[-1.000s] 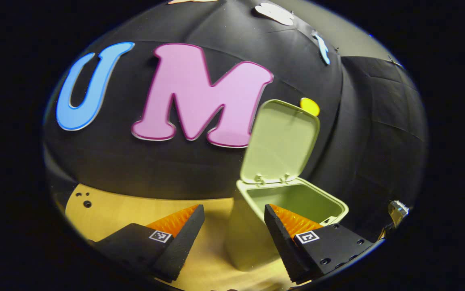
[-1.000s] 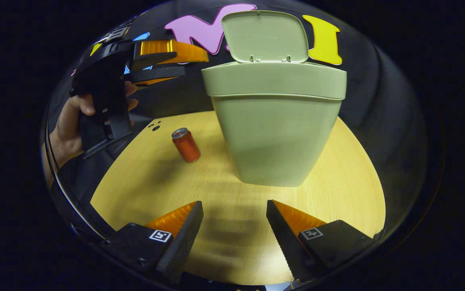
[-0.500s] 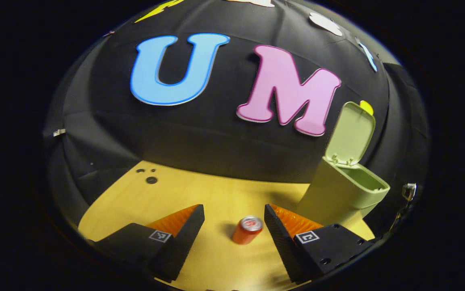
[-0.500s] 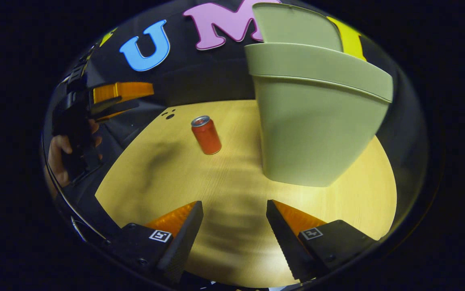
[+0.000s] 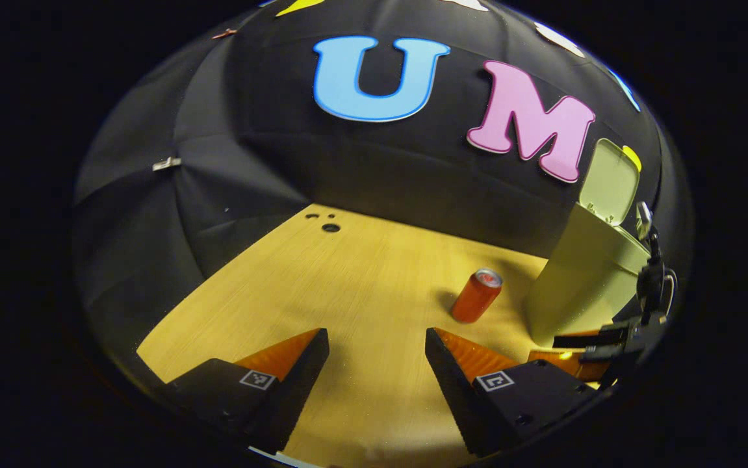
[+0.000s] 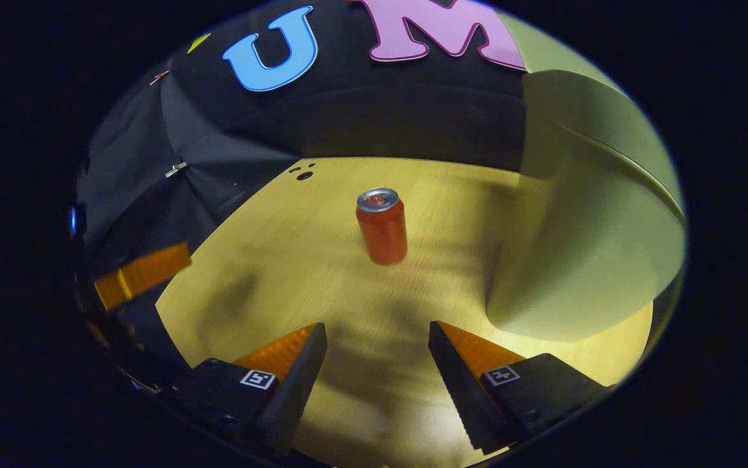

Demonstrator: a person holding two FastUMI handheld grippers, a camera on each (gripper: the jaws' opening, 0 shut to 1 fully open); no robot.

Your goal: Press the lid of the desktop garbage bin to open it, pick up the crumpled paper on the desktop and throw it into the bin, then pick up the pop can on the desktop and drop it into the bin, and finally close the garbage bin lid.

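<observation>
A red pop can (image 6: 382, 226) stands upright on the wooden desktop (image 6: 270, 260), straight ahead of my open right gripper (image 6: 377, 341) and a short way off. The pale green bin (image 6: 581, 260) rises close on the right of that view. In the left gripper view the can (image 5: 476, 296) stands ahead and to the right of my open left gripper (image 5: 377, 344), beside the bin (image 5: 581, 279), whose lid (image 5: 609, 182) is raised. The right gripper (image 5: 601, 341) shows at the right edge there, in front of the bin. Nothing sits between either pair of fingers.
Small holes (image 5: 328, 224) mark the desktop's far left corner. Black cloth walls close in behind and on the left. The left gripper's fingers (image 6: 143, 273) show blurred at the left edge of the right gripper view, low beside the desk.
Both views have swung left. The left gripper has pulled back from the bin and dropped lower. The right gripper has turned toward the can, which now stands centred ahead of it and closer.
</observation>
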